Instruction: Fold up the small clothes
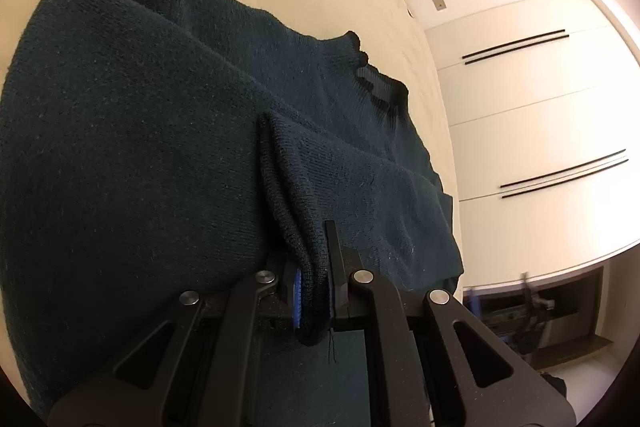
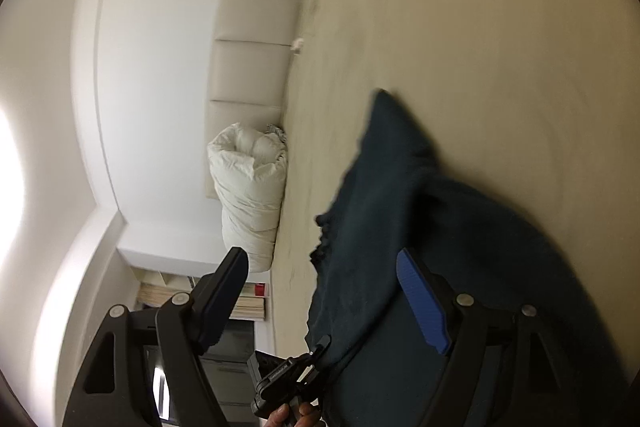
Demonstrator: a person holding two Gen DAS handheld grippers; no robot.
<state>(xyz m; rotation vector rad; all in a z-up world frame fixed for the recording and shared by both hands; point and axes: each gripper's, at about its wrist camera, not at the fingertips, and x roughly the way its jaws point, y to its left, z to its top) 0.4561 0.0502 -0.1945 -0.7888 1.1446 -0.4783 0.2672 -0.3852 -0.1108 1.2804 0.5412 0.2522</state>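
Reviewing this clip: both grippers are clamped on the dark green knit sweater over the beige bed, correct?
Not quite. Only the left gripper is clamped on the dark green knit sweater, pinching a bunched edge, as the left wrist view shows. In the right wrist view the right gripper stands open, its pads pressing on nothing, with the sweater hanging beside one finger over the beige bed.
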